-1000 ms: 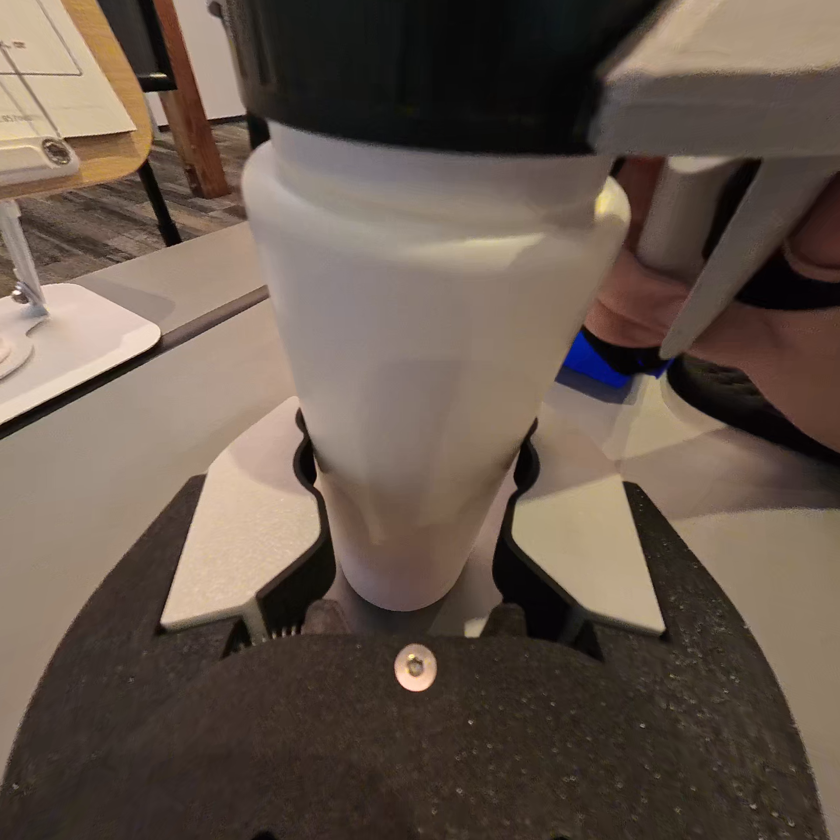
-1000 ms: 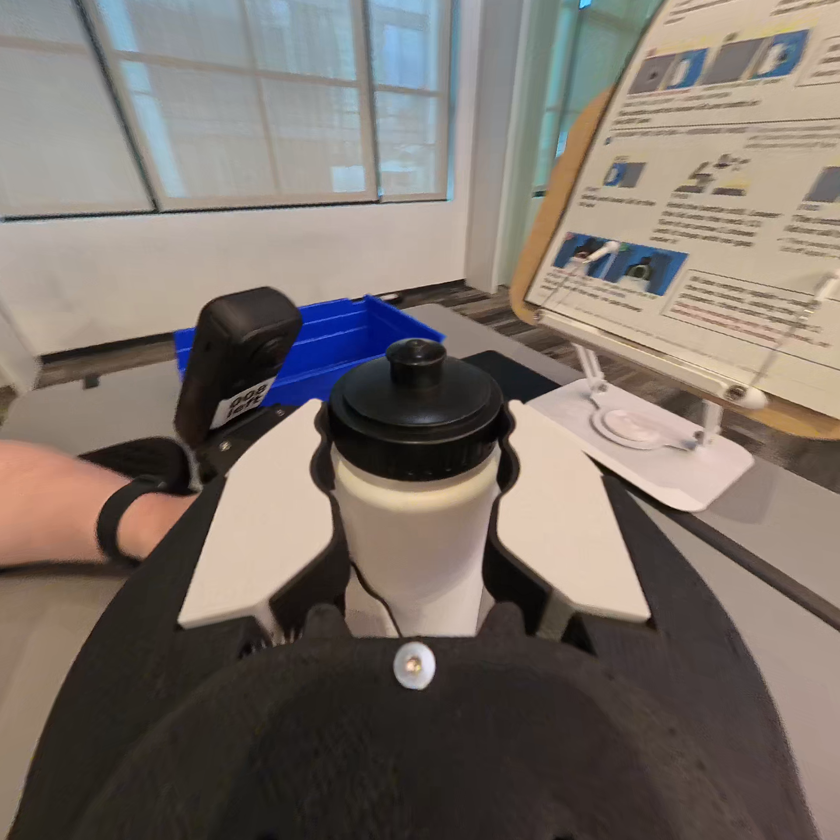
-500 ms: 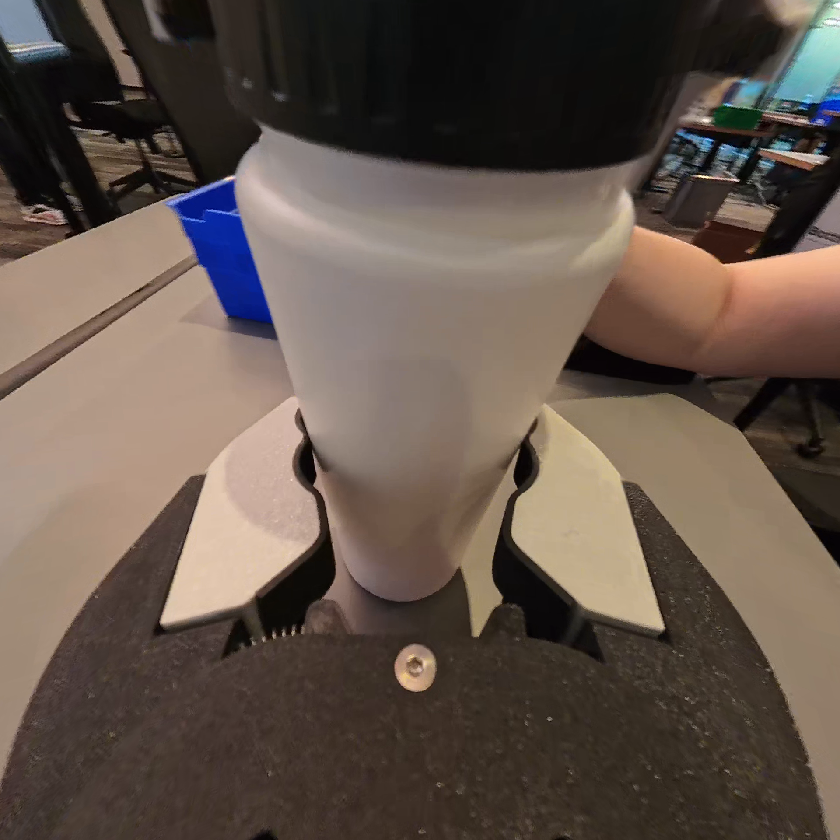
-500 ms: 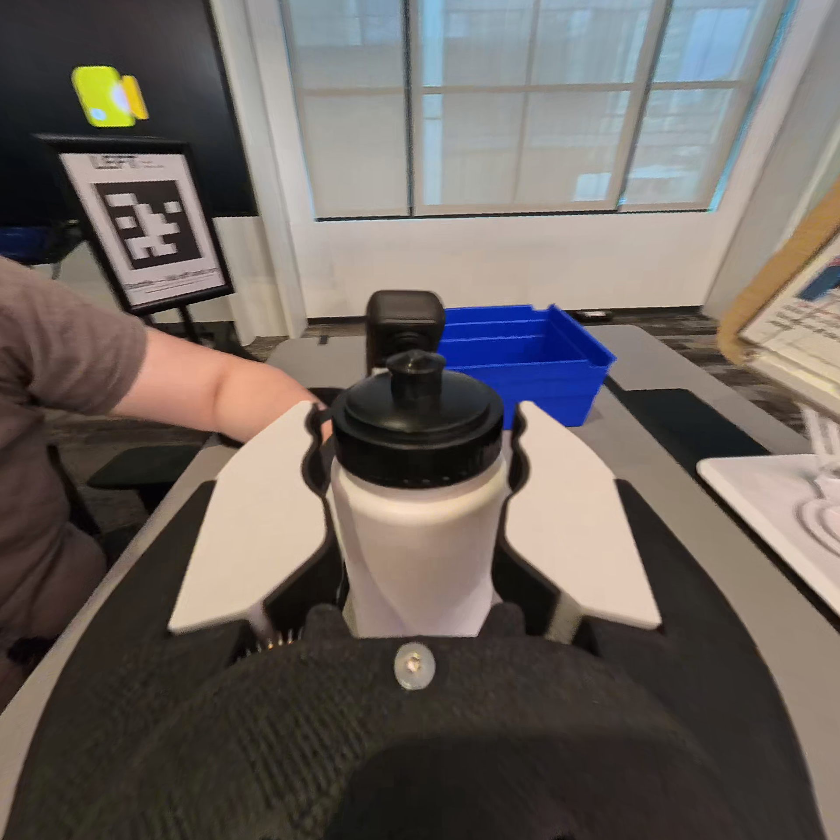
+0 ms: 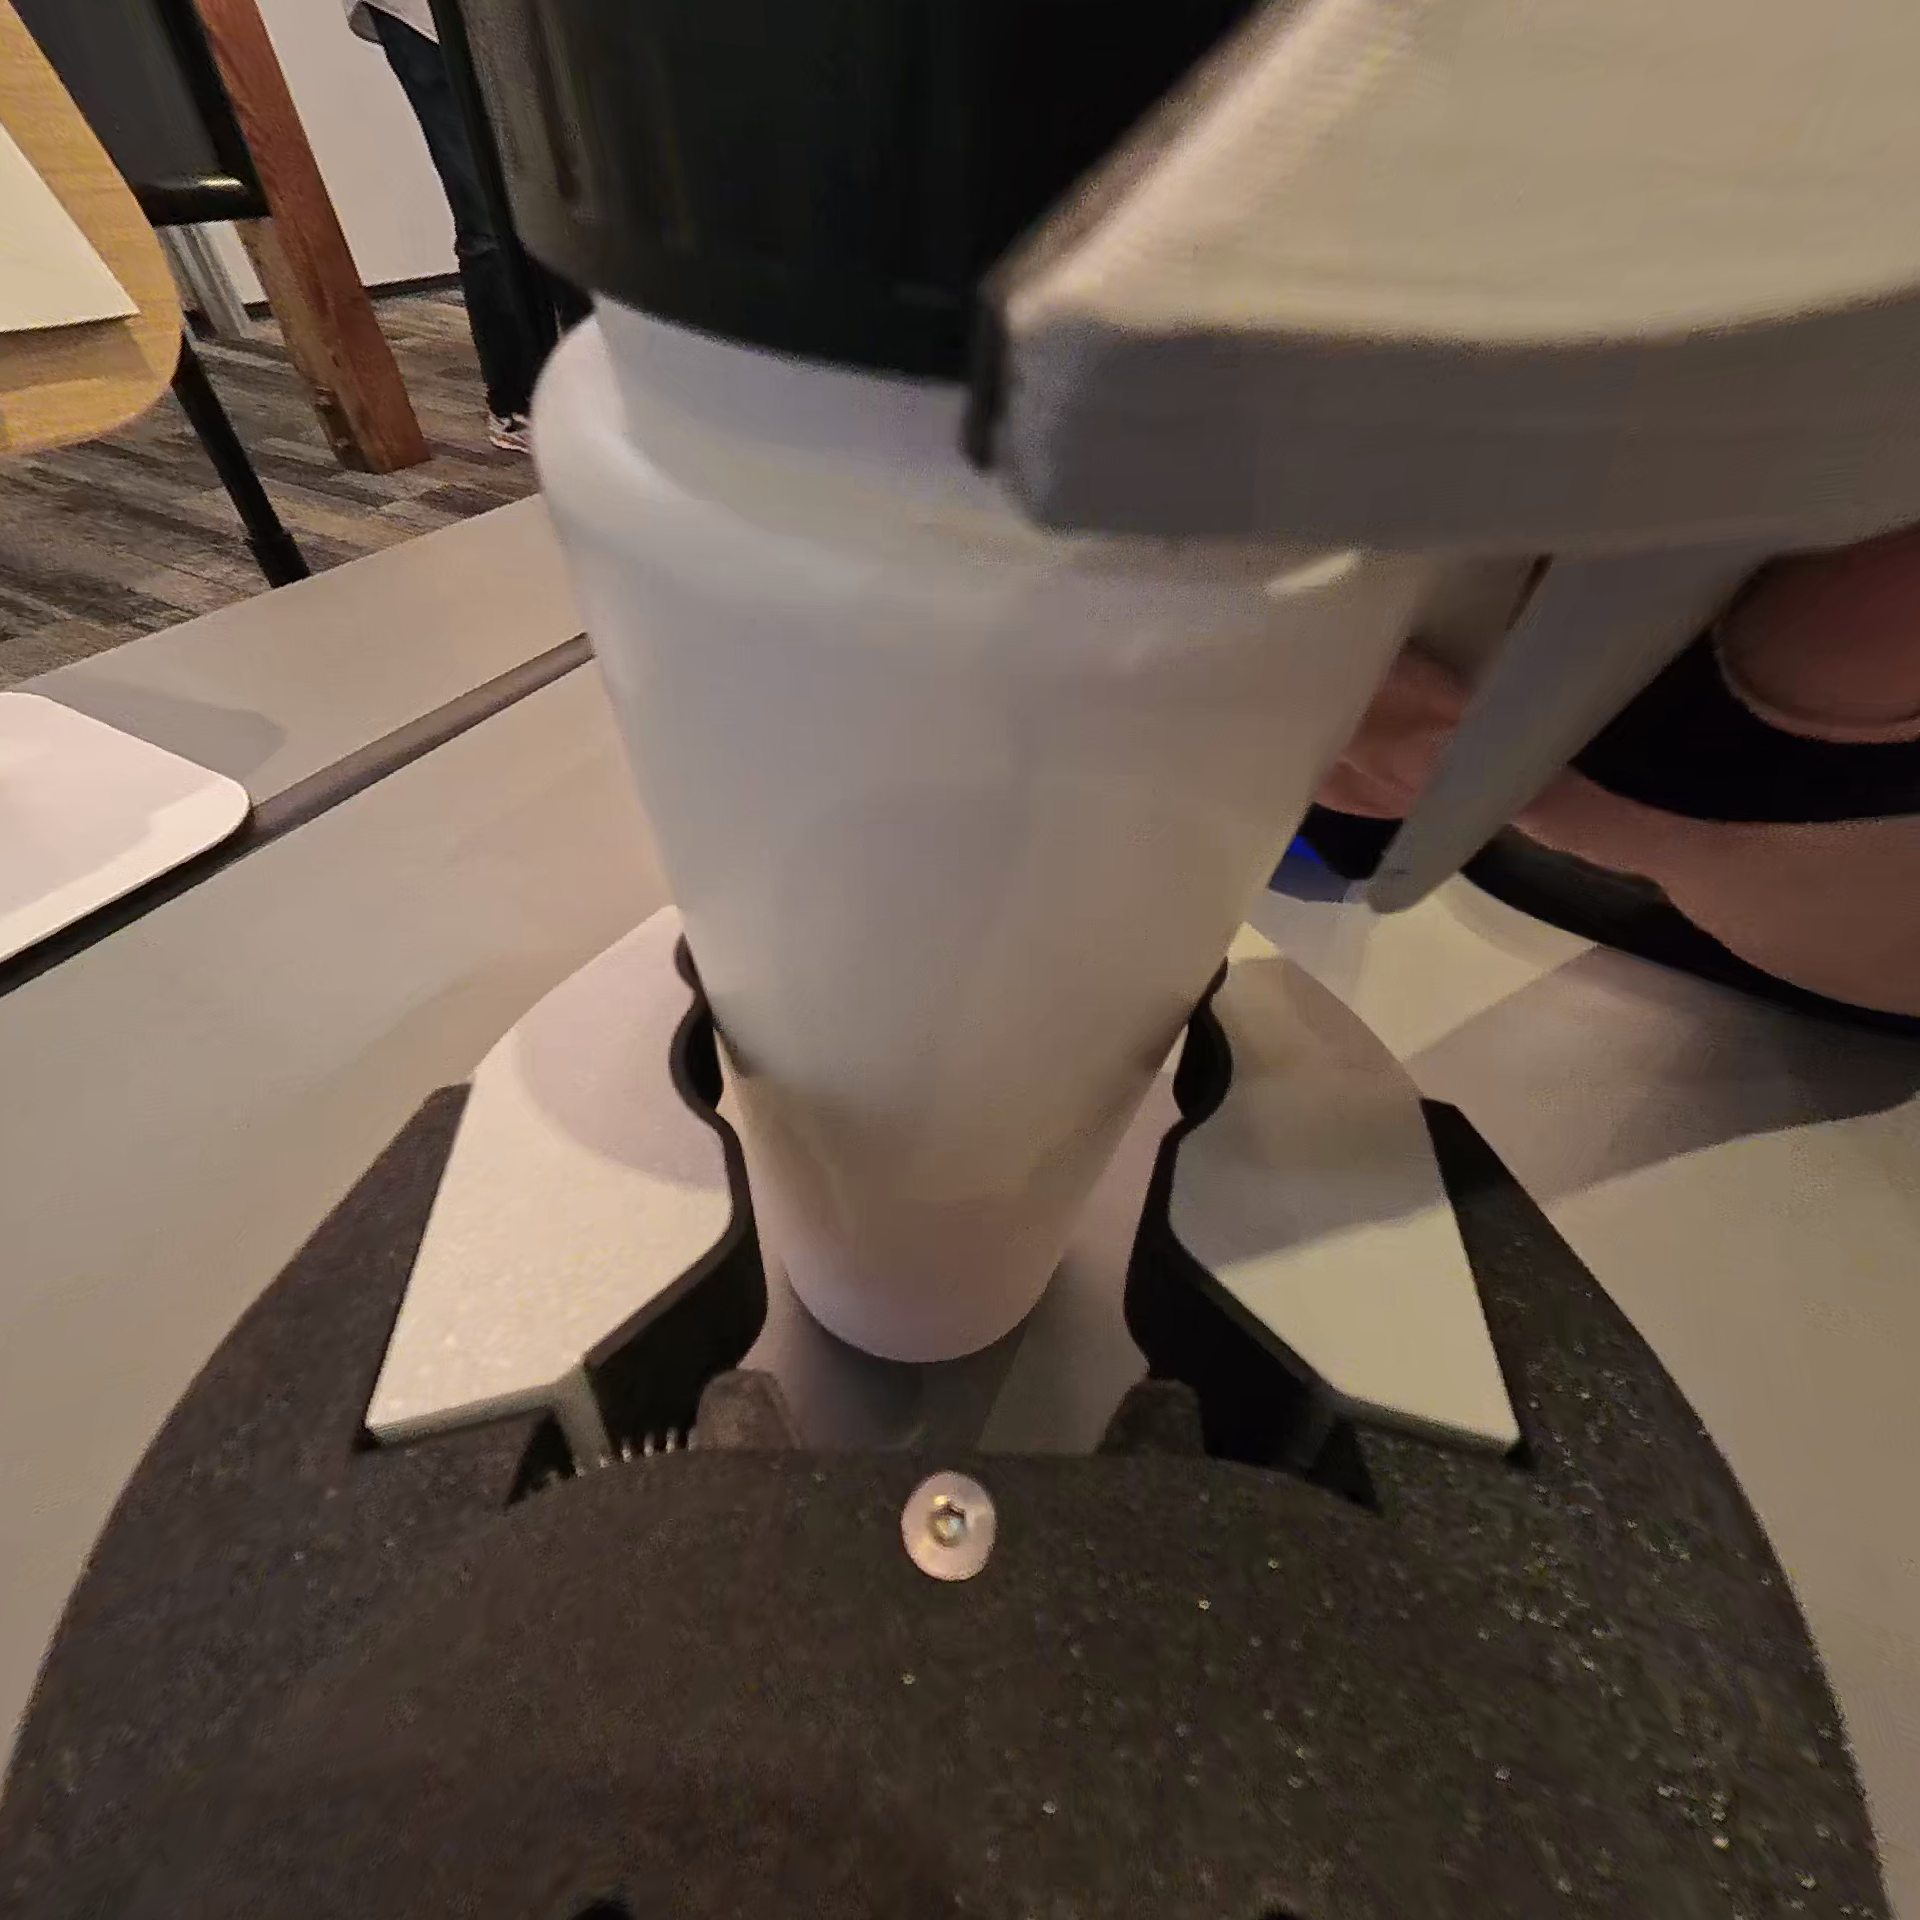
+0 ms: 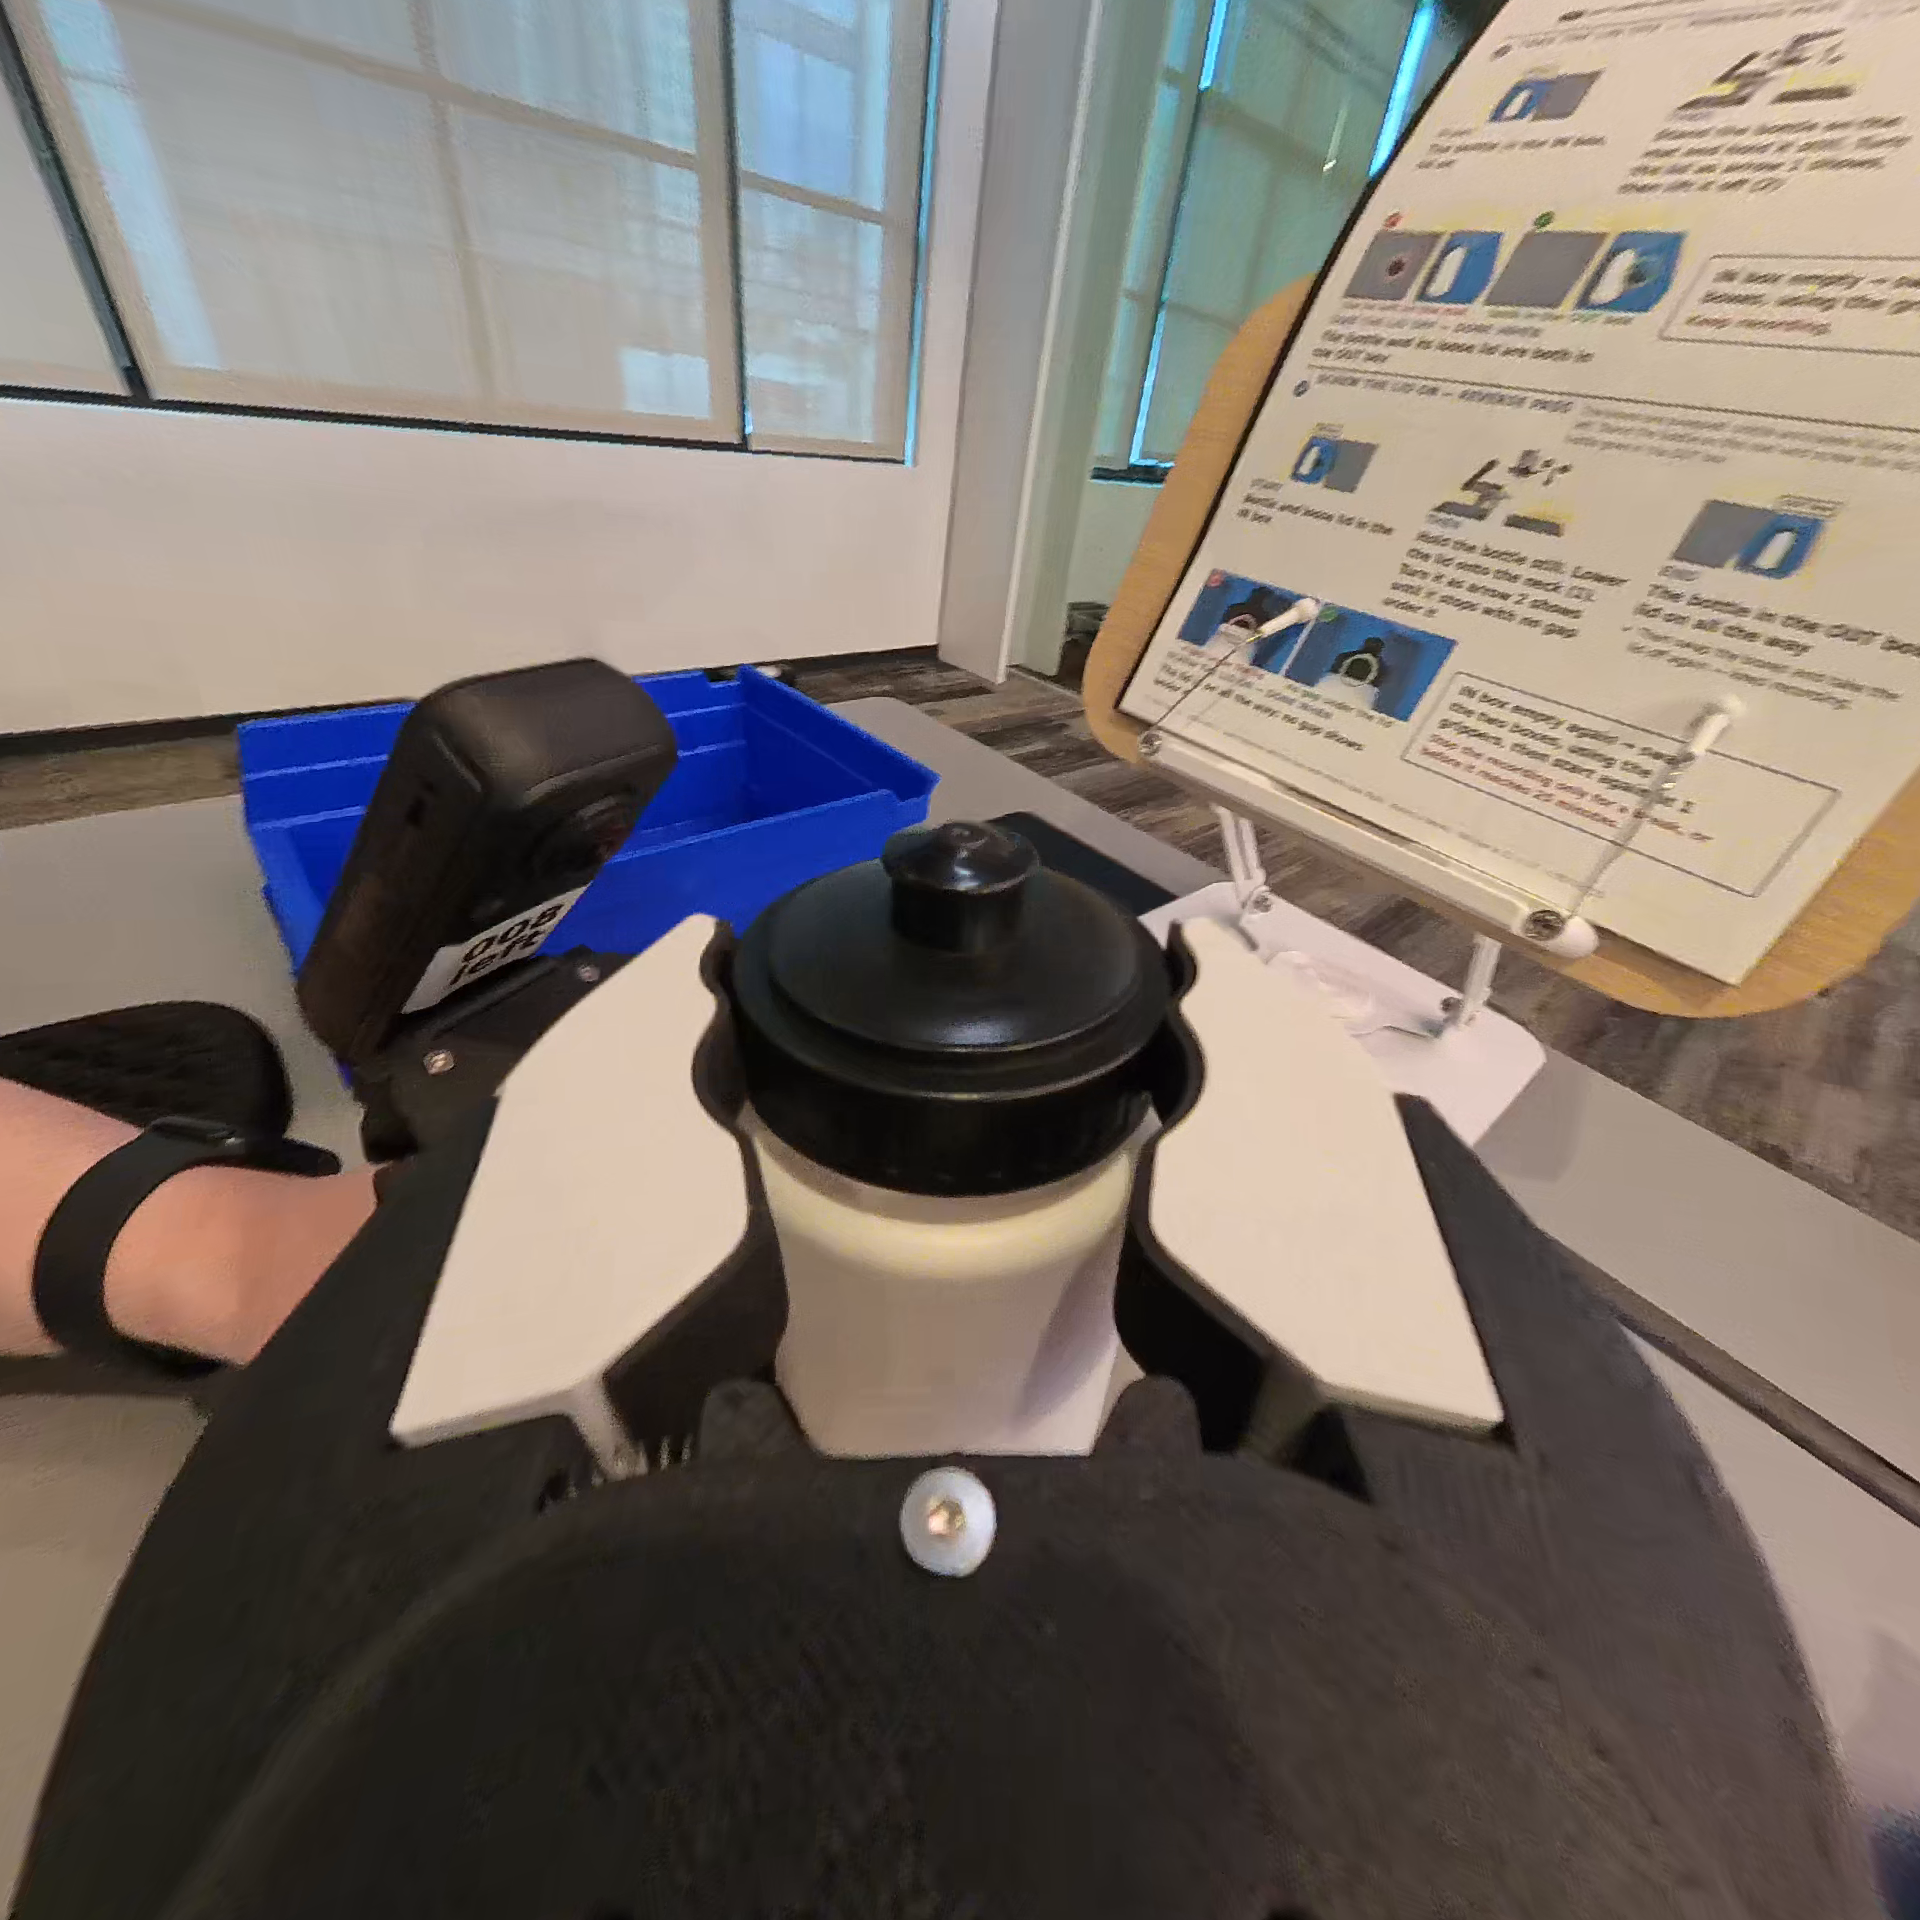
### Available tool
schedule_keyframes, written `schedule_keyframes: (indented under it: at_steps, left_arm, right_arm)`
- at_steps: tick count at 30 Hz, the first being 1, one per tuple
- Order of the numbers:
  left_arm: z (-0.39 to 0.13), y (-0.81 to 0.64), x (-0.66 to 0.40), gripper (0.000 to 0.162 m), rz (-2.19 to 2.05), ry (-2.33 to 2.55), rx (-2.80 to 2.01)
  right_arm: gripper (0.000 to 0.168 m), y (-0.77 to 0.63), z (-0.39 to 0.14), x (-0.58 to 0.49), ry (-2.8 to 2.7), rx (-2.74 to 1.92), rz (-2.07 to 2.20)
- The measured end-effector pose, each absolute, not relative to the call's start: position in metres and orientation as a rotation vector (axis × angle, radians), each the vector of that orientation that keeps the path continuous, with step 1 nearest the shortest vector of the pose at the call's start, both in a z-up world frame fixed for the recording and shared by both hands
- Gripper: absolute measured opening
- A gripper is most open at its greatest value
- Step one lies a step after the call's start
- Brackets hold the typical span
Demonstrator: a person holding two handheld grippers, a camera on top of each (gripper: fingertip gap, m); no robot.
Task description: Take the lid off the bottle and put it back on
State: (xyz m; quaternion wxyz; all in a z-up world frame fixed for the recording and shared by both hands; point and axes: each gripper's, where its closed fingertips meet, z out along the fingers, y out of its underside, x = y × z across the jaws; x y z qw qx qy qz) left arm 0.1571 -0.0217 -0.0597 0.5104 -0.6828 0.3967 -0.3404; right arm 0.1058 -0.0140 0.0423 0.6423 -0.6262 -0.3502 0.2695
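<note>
- While the grey tabletop (image 5: 312,1039) spreads under everything in both views, it carries the bottle, a blue bin and a white stand base.
- Propped at 2 o'clock in the right wrist view, an instruction board (image 6: 1558,468) with printed pictures leans back on its white stand (image 6: 1382,1029), the base resting on the tabletop.
- Behind the bottle at 11 o'clock in that view sits the blue bin (image 6: 769,790), open-topped, with a dark camera (image 6: 478,831) tilted in front of it on the left gripper's body.
- Standing upright on the tabletop, the white bottle (image 5: 935,831) fills the centre of the left wrist view and narrows toward its base between the fingers.
- Down low, the left gripper (image 5: 951,1049) is closed around the bottle's lower body, its dark pads pressed to both sides.
- Higher up, the right gripper (image 6: 951,997) is closed around the black lid (image 6: 945,1029), one pad on each side of the ribbed rim; in the left wrist view one of its pale fingers (image 5: 1455,260) crosses at 1 o'clock.
- Seated on the bottle's neck, the lid shows no clear gap; how tightly it is screwed cannot be told.
- At 9 o'clock in the right wrist view, a person's wrist wears a black band (image 6: 94,1236).
</note>
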Motion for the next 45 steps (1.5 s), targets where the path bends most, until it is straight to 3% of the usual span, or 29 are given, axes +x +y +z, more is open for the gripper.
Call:
schedule_keyframes:
  at_steps: [12, 18, 24, 34, 38, 41, 45]
  left_arm:
    - [-0.059, -0.072, 0.174, 0.087, -1.126, 1.305, -1.442]
    - [-0.059, -0.052, 0.169, 0.087, -1.042, 1.186, -1.522]
    - [-0.059, -0.04, 0.164, 0.087, -0.997, 1.126, -1.56]
    - [-0.06, -0.041, 0.164, 0.087, -0.977, 1.161, -1.568]
    - [-0.061, -0.028, 0.157, 0.087, -0.91, 1.087, -1.626]
    - [-0.062, -0.021, 0.152, 0.087, -0.876, 1.06, -1.646]
    - [-0.062, -0.021, 0.152, 0.087, -0.887, 1.077, -1.638]
  right_arm:
    - [0.079, -0.07, 0.043, 0.113, -1.286, -1.206, 1.241]
    - [0.088, -0.045, 0.053, 0.112, -1.109, -1.254, 1.066]
    - [0.077, -0.036, 0.046, 0.113, -1.103, -1.34, 1.01]
    - [0.077, -0.039, 0.046, 0.116, -1.123, -1.336, 1.086]
    - [0.086, -0.02, 0.04, 0.118, -1.05, -1.426, 0.93]
    - [0.072, -0.022, 0.037, 0.119, -1.094, -1.438, 0.875]
    - [0.074, -0.021, 0.037, 0.129, -1.116, -1.466, 0.928]
